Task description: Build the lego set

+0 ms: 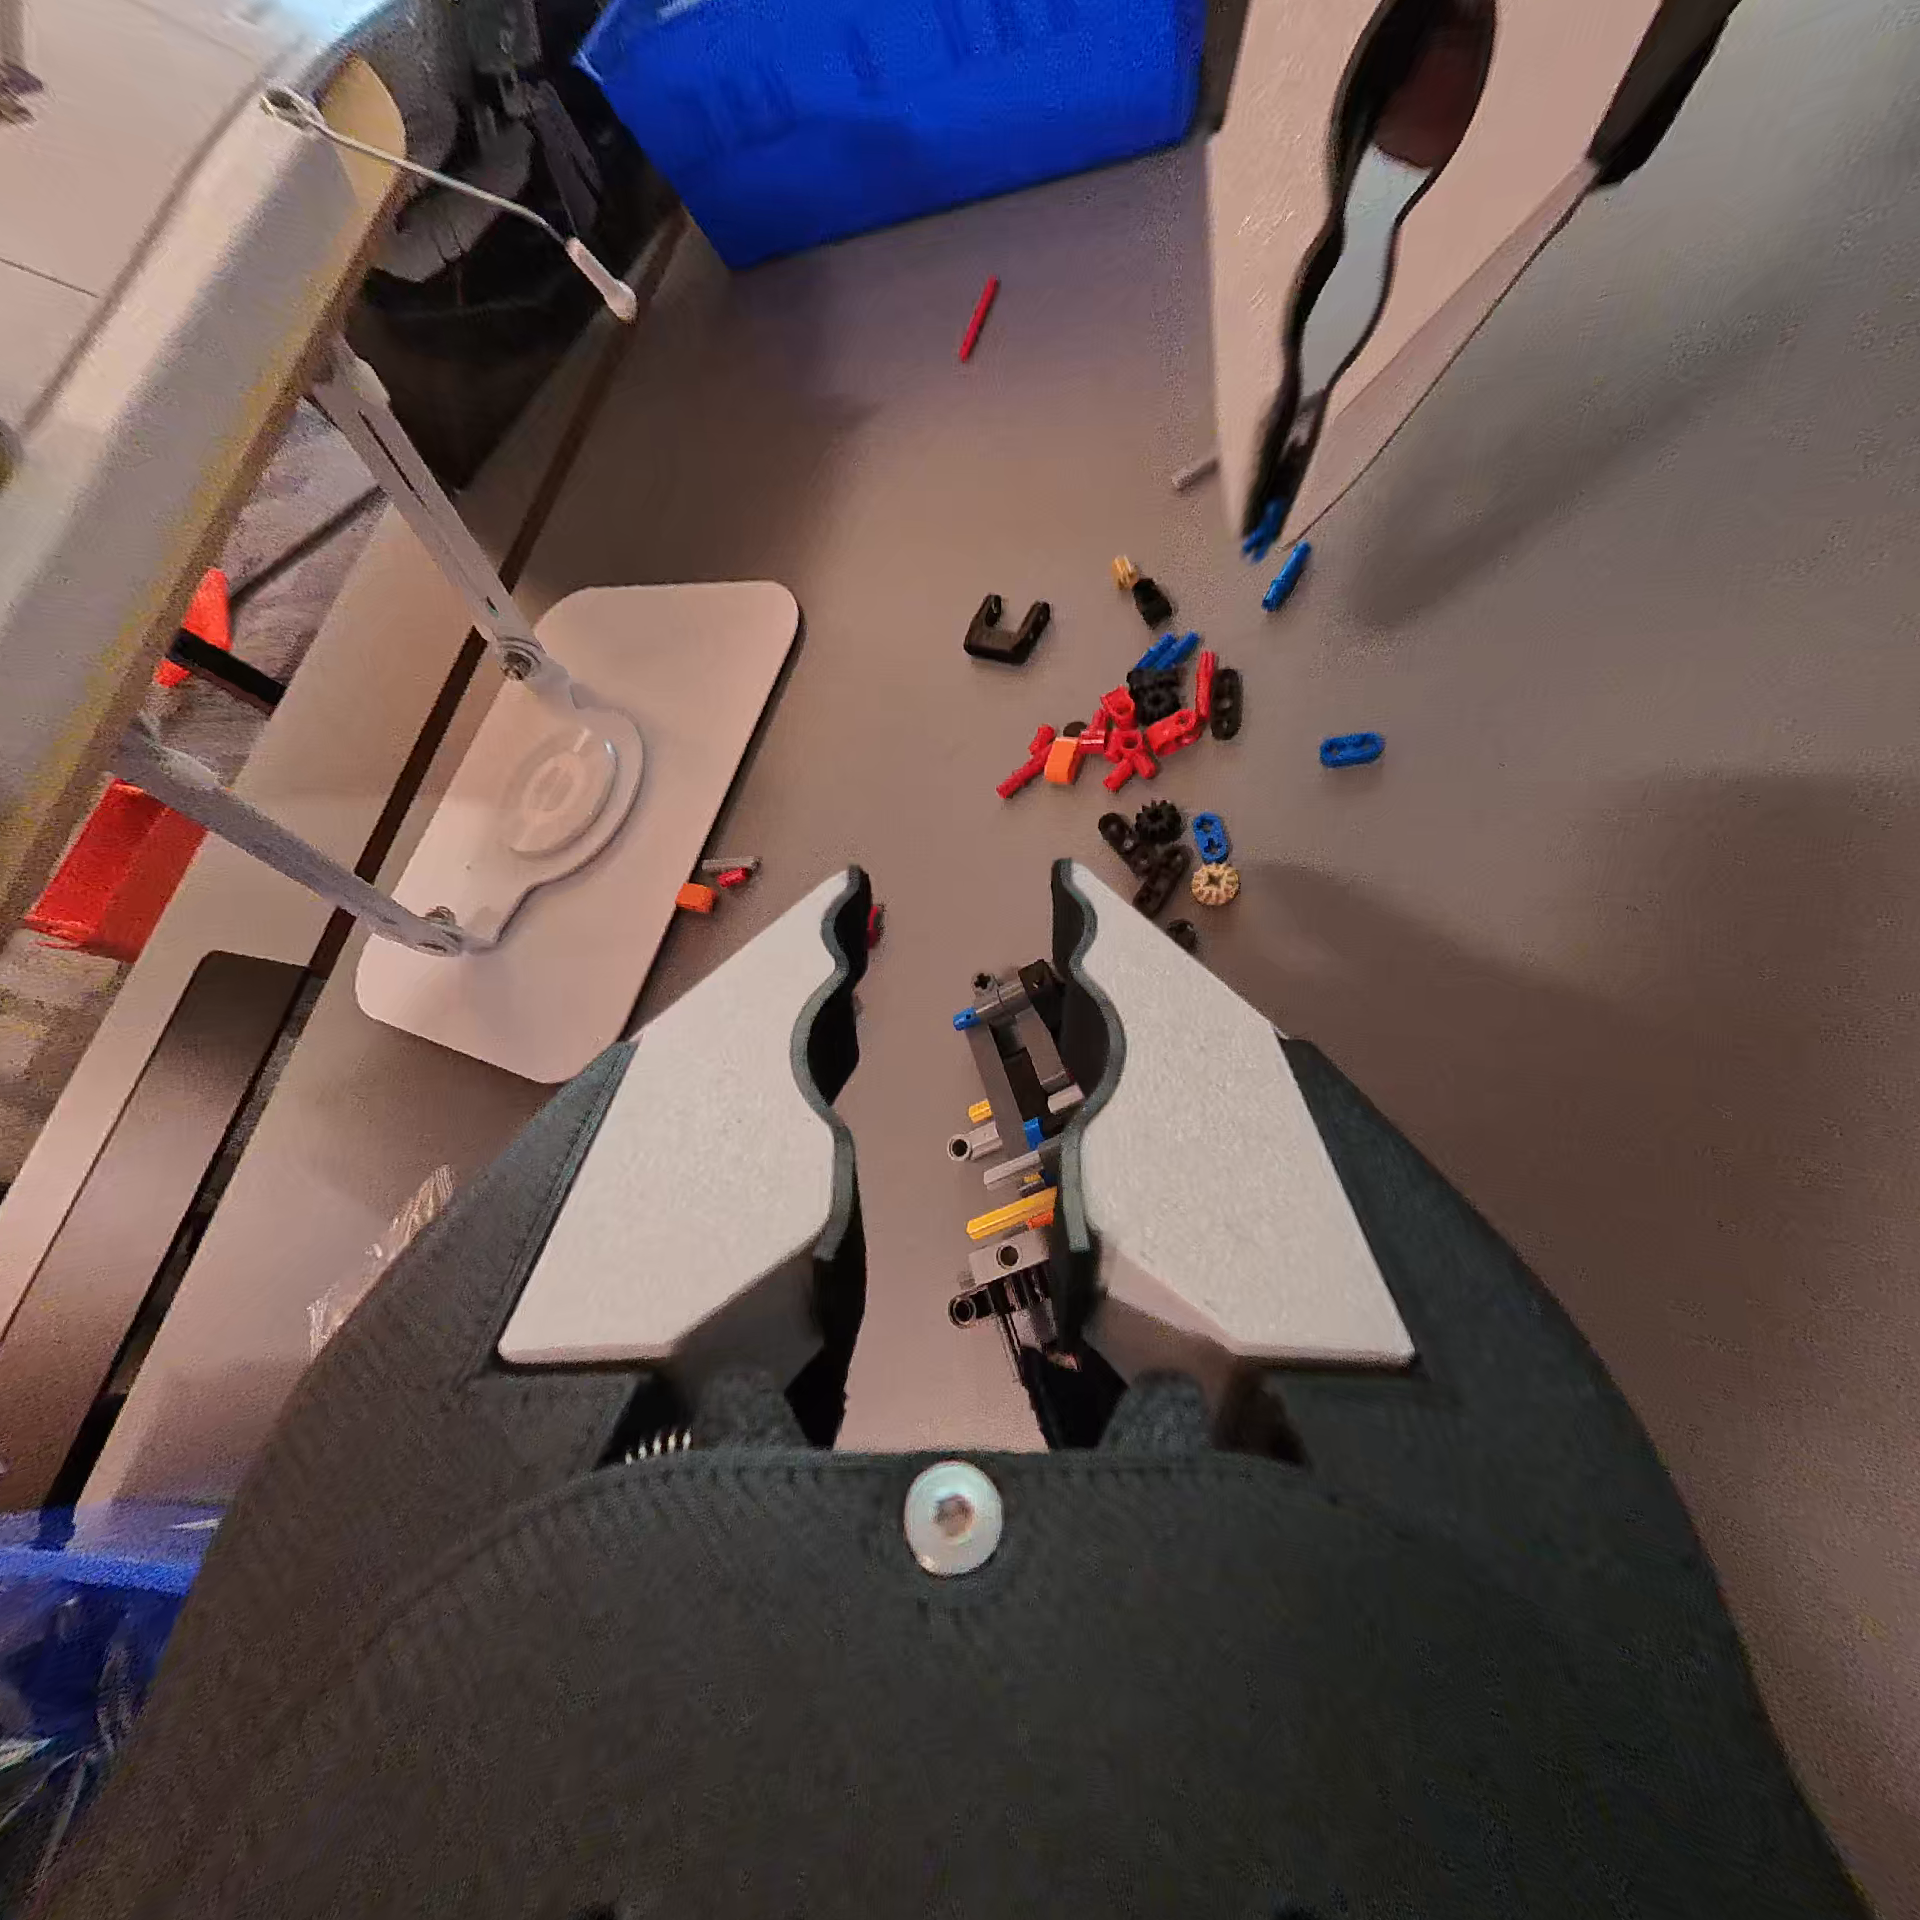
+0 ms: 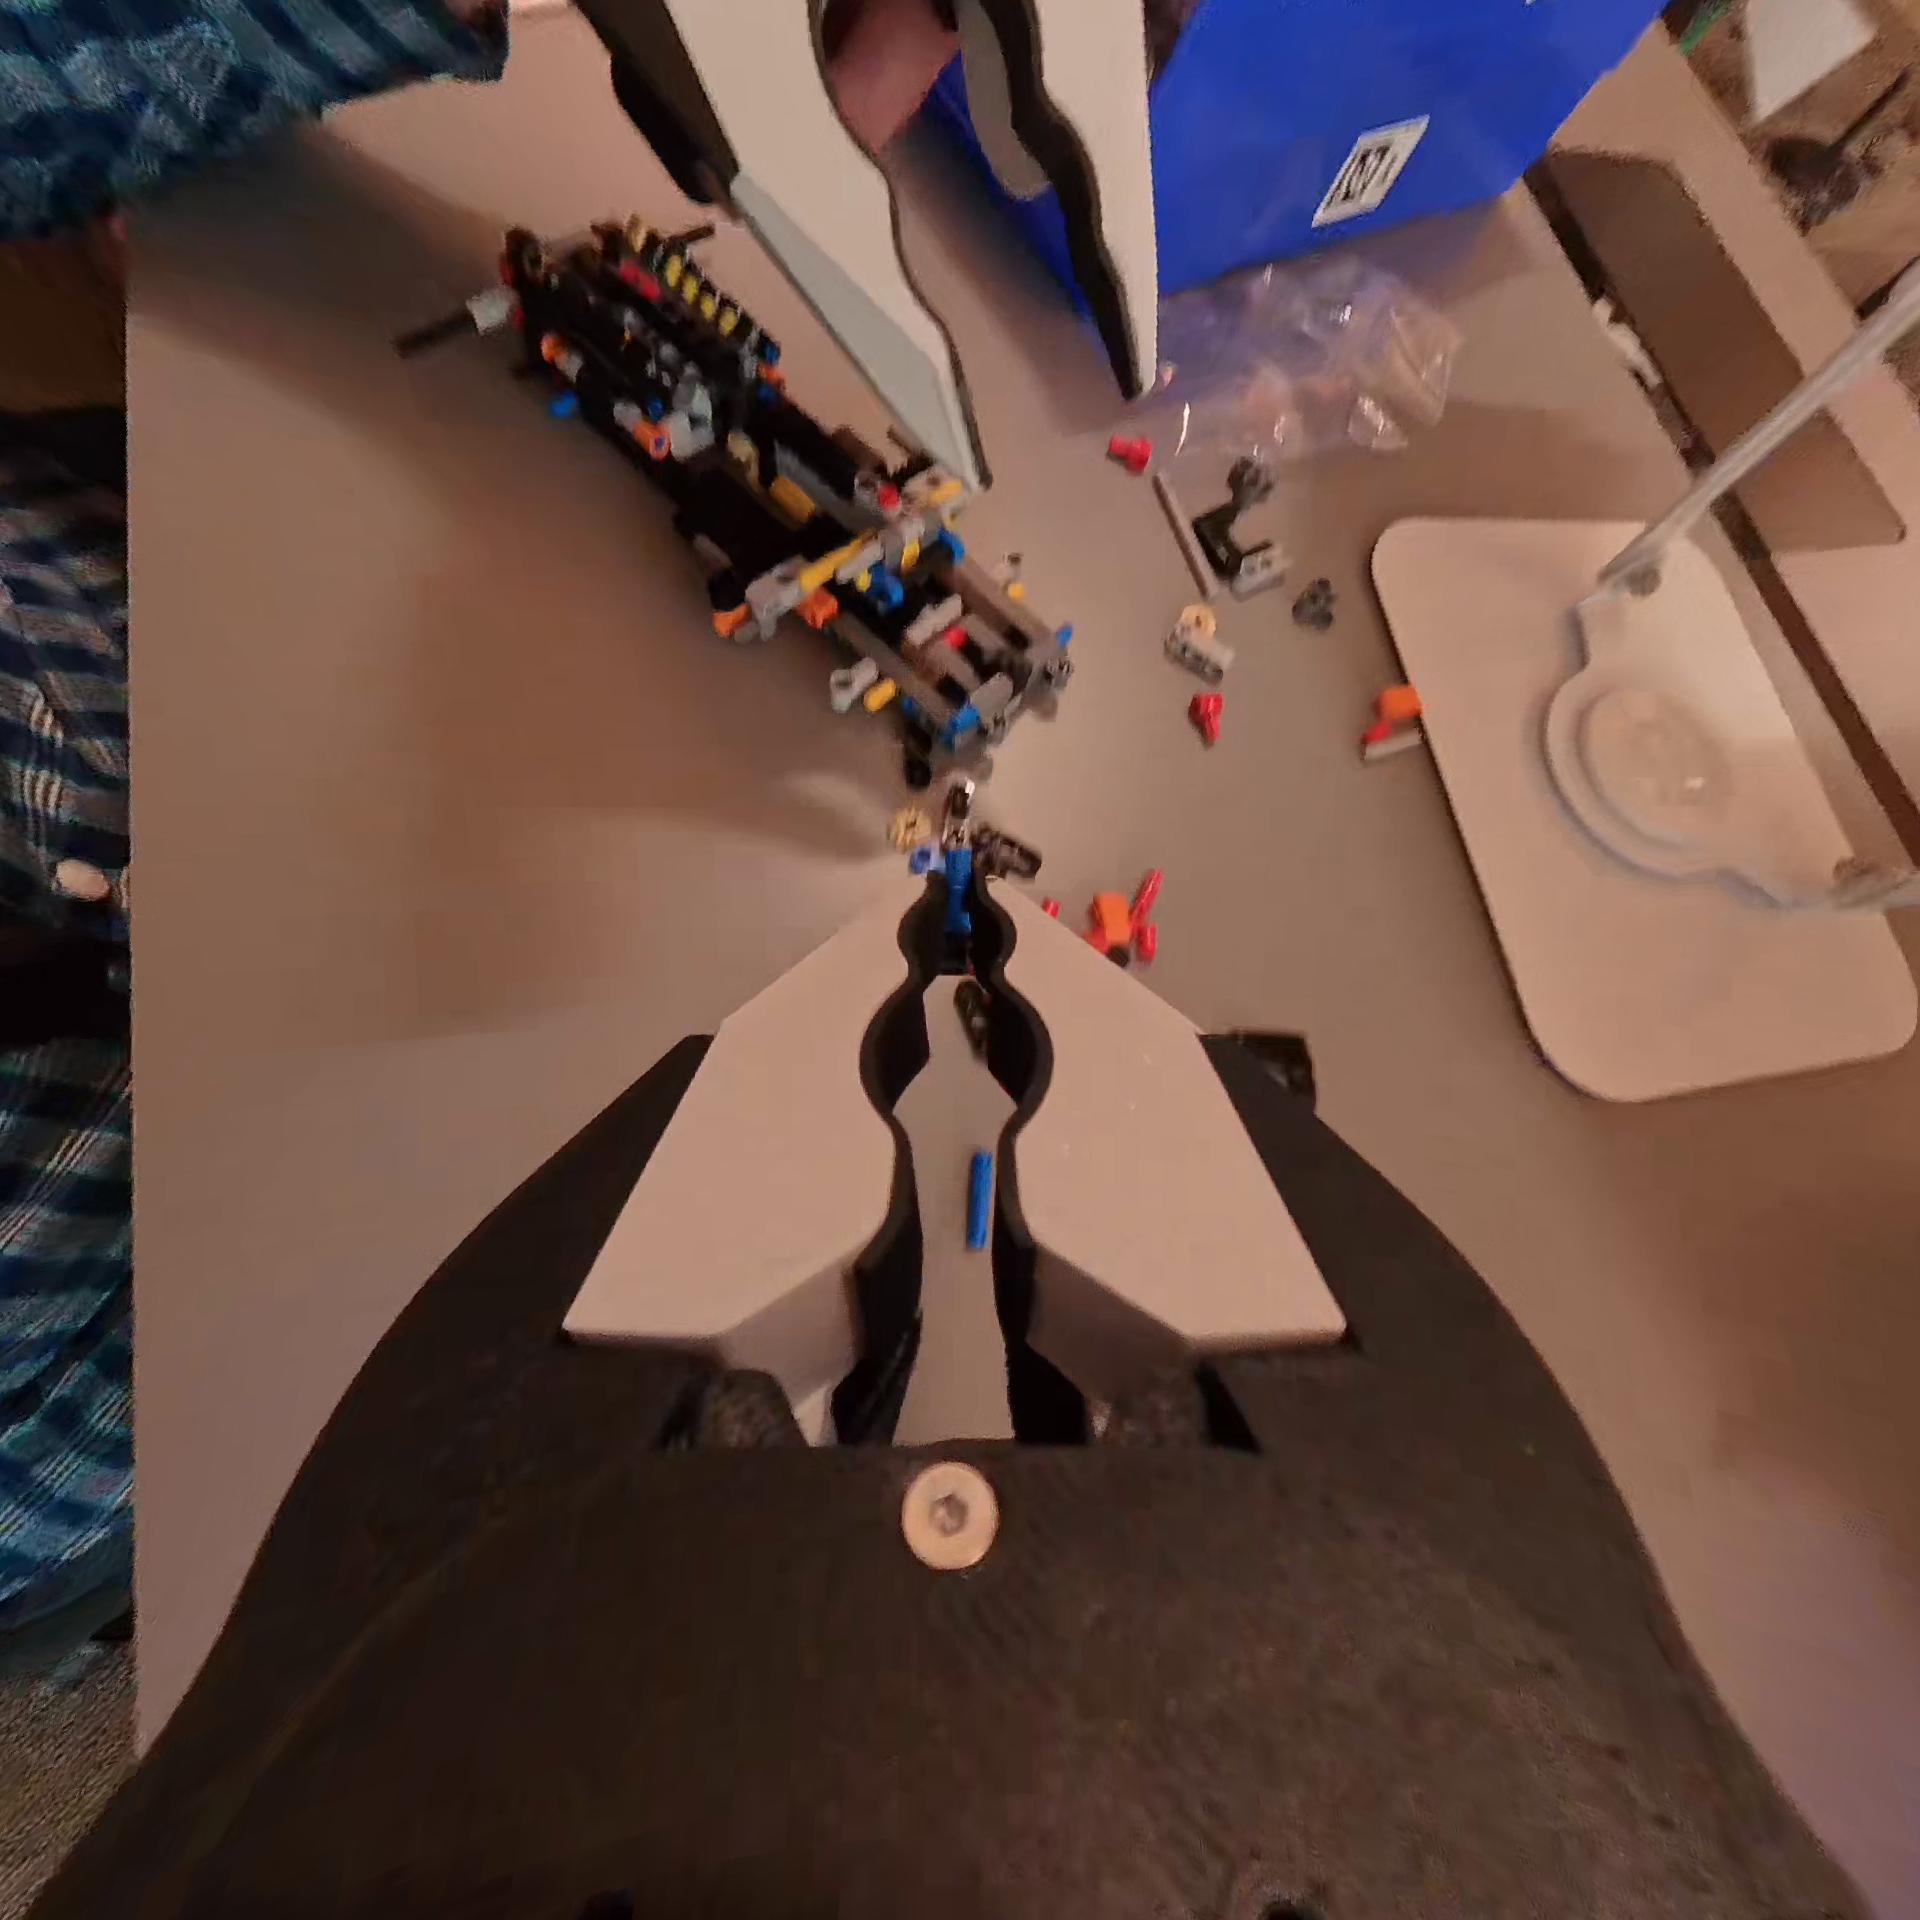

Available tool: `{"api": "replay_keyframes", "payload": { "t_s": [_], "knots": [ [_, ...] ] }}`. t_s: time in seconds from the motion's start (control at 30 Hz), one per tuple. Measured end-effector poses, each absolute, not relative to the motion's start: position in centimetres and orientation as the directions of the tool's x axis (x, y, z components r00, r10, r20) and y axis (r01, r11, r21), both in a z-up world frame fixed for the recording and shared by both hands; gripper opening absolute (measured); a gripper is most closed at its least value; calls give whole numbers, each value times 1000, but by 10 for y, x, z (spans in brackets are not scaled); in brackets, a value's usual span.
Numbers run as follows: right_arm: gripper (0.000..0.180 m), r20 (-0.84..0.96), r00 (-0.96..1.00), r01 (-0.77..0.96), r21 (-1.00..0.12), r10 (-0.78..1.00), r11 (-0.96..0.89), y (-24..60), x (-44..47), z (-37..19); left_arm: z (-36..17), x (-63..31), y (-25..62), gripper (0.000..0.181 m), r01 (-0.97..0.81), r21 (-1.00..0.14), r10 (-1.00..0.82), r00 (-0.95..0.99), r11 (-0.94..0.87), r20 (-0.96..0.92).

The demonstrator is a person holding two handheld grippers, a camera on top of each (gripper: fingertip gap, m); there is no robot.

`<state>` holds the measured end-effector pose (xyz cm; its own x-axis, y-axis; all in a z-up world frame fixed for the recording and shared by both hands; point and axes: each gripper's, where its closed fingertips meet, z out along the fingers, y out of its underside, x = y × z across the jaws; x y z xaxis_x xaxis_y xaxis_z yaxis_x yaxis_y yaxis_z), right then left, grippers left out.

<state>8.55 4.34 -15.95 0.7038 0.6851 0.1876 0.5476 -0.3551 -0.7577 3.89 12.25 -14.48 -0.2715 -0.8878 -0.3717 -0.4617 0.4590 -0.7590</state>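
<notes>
The long black, grey and yellow lego assembly [image 2: 779, 499] lies on the grey table. In the left wrist view it [image 1: 1013, 1122] sits under my left gripper [image 1: 958, 904], against the inner side of the right finger. That gripper is open and empty; it also shows in the right wrist view [image 2: 1055, 436], its jaws apart. My right gripper [image 2: 956, 914] is shut on a small blue pin [image 2: 956, 888] just above the table, near the assembly's end. The left wrist view shows it at the upper right [image 1: 1273, 509]. Another blue pin [image 1: 1286, 577] lies beside it.
A pile of loose red, black and blue pieces [image 1: 1143, 717] lies ahead of the left gripper, a red axle [image 1: 977, 317] farther off. A blue bin [image 1: 904, 114], a white stand base [image 1: 582, 821], a clear plastic bag [image 2: 1309, 353] and a person's plaid sleeve [image 2: 62, 727] border the area. There is about 10 cm between the tips of the two grippers.
</notes>
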Motion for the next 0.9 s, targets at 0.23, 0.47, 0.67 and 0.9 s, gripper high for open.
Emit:
{"api": "replay_keyframes", "payload": {
  "t_s": [0.23,0.47,0.67,0.9],
  "knots": [
    [1,161,739,564,-679,654,-470,5,105,-204,-153,43,122,33,-474,-755,-891,-282,453,-357],
    [13,188,724,614,-614,664,-496,-14,104,-234,-161,45,129,34,-504,-750,-902,-270,429,-335],
    [19,95,764,508,-698,638,-505,-10,110,-214,-166,44,137,34,-532,-730,-903,-253,429,-346],
    [16,38,801,472,-655,597,-591,12,143,-223,-159,41,150,34,-535,-739,-911,-208,410,-355]
  ]
}}
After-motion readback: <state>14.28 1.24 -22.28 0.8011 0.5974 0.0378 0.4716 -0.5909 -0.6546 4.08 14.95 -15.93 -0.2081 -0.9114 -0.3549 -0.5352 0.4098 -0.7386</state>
